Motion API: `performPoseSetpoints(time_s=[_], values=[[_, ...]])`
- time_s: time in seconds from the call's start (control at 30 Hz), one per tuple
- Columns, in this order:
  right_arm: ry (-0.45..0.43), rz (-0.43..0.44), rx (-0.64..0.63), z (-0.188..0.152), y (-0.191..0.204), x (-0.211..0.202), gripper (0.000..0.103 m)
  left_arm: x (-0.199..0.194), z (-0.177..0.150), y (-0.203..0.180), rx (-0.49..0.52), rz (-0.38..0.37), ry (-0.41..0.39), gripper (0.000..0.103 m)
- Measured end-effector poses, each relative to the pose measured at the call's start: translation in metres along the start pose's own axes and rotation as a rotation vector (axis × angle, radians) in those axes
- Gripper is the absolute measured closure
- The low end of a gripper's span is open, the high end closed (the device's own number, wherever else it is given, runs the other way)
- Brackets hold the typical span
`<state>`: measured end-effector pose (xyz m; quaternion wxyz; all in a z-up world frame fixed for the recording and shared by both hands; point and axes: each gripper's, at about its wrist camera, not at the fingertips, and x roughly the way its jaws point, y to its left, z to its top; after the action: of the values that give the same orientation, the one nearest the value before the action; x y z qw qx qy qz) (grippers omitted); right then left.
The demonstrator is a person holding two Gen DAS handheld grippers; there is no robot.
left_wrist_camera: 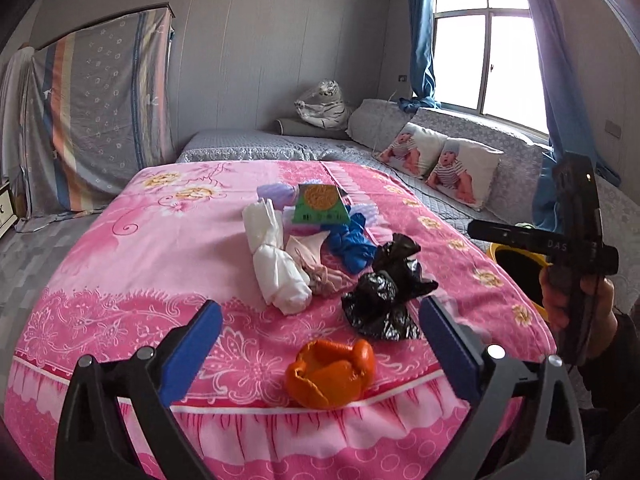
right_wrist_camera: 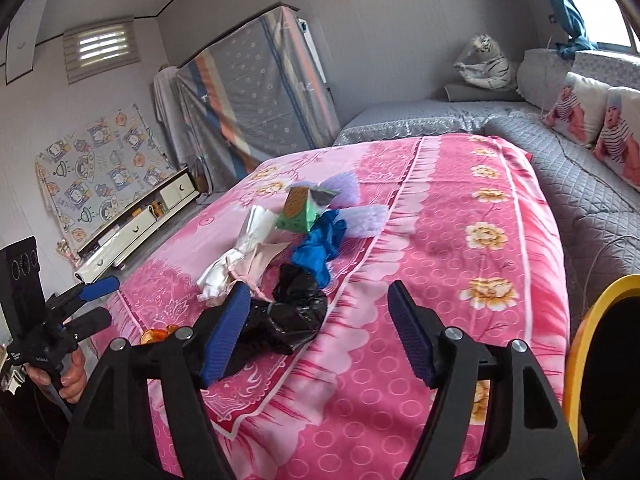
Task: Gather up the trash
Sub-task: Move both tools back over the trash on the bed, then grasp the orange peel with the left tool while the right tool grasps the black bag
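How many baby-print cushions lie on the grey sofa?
2. One cushion leans on the sofa backrest below the window; the second cushion stands right beside it, nearer the camera. More may be hidden beyond the frame.

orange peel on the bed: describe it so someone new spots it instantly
Start at the pink floral bedspread, where the trash lies in a heap. The orange peel sits alone at the near edge, closer to the camera than the black plastic bag, between the open left tongs. It is the only bright orange piece, curled open like a cup, apart from the pile.
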<state>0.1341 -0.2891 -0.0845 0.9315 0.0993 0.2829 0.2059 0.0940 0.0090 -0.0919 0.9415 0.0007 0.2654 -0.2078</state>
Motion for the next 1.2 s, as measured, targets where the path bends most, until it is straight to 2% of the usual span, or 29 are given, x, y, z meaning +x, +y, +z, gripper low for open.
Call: performPoseSetpoints(time_s=[0.2,0.77,0.93,1.03,1.13,1.2], values=[[0.067,0.012,-0.014,-0.008,0.014,0.027,0.035,0.016,-0.016,-0.003,-0.008,-0.028,0.064,0.008],[0.166,-0.002,-0.012,-0.006,0.017,0.079,0.036,0.046,-0.028,0.001,-0.019,-0.030,0.153,0.009],[0.180,0.004,-0.015,-0.006,0.017,0.086,0.038,0.056,-0.028,0.001,-0.018,-0.041,0.181,0.020],[0.194,0.005,-0.016,-0.006,0.016,0.091,0.044,0.064,-0.030,0.000,-0.005,-0.034,0.204,0.028],[0.201,0.004,-0.007,-0.007,0.014,0.096,0.049,0.071,-0.031,0.001,-0.018,-0.031,0.230,0.038],[0.207,0.004,-0.008,-0.007,0.014,0.097,0.056,0.073,-0.031,0.001,-0.019,-0.023,0.239,0.048]])
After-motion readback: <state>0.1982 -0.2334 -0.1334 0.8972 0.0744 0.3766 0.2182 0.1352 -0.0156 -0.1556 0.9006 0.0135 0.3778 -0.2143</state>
